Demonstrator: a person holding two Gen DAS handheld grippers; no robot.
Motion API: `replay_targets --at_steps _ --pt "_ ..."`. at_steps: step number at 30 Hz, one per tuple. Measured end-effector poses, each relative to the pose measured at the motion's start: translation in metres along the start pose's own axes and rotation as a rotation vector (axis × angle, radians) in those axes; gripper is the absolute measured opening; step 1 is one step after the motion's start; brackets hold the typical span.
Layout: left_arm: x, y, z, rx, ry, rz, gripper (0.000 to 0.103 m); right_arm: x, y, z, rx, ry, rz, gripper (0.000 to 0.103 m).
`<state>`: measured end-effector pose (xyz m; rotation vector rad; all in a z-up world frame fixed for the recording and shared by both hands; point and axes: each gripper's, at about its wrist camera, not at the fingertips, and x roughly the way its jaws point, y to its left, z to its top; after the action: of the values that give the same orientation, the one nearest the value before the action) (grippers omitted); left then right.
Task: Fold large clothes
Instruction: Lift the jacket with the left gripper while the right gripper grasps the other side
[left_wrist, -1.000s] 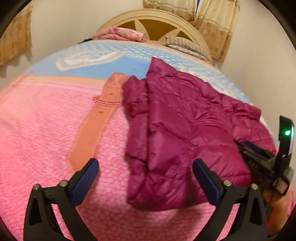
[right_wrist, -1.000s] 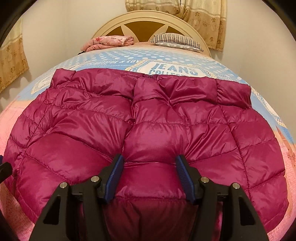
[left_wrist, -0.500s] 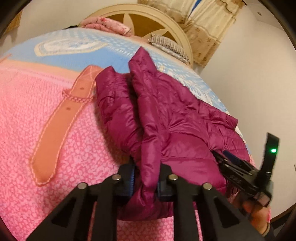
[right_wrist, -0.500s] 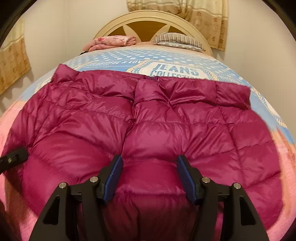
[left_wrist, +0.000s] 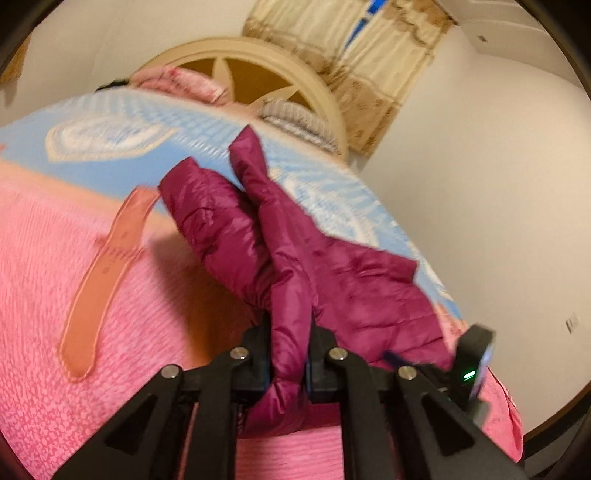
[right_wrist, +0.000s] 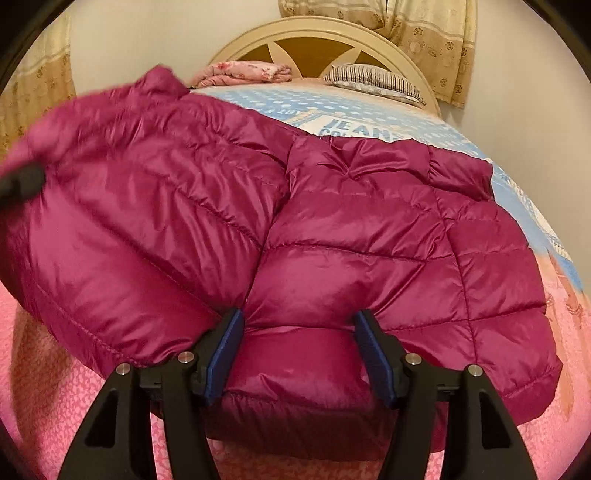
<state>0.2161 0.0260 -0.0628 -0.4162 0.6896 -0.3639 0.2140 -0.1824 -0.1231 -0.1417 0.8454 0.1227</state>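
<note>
My left gripper (left_wrist: 289, 363) pinches the magenta puffer jacket's (right_wrist: 332, 236) edge — my right gripper (right_wrist: 299, 354), jaws wide, straddles its hem on the bedspread (left_wrist: 44, 295).

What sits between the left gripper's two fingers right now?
In the left wrist view, the left gripper pinches a fold of the magenta quilted puffer jacket; nothing else.
</note>
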Motion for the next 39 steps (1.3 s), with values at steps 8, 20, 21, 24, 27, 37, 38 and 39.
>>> replay_targets --at_steps 8,20,21,24,27,37,38,39 --pt "0.005 -0.110 0.015 0.282 -0.057 -0.013 0.012 -0.010 -0.033 -0.002 0.090 -0.017 0.149 0.064" --pt "0.062 -0.174 -0.015 0.485 -0.042 -0.083 0.012 -0.071 -0.146 0.009 0.343 -0.156 0.117 0.065" --pt "0.069 -0.179 -0.022 0.514 -0.037 -0.083 0.012 -0.077 -0.158 0.012 0.366 -0.174 0.124 0.065" --pt "0.087 -0.192 -0.041 0.612 -0.019 -0.046 0.012 -0.091 -0.182 0.029 0.381 -0.226 0.164 0.065" --pt "0.100 -0.199 -0.058 0.674 0.000 -0.032 0.012 -0.100 -0.188 0.050 0.346 -0.265 0.230 0.065" --pt "0.109 -0.198 -0.072 0.701 0.029 -0.015 0.021 -0.028 -0.170 0.108 0.233 -0.044 0.387 0.043" --pt "0.104 -0.198 -0.071 0.698 0.028 -0.016 0.024 -0.021 -0.171 0.110 0.232 -0.036 0.349 0.029" --pt "0.093 -0.197 -0.069 0.699 0.020 -0.021 0.027 -0.016 -0.173 0.110 0.236 -0.029 0.312 0.026"
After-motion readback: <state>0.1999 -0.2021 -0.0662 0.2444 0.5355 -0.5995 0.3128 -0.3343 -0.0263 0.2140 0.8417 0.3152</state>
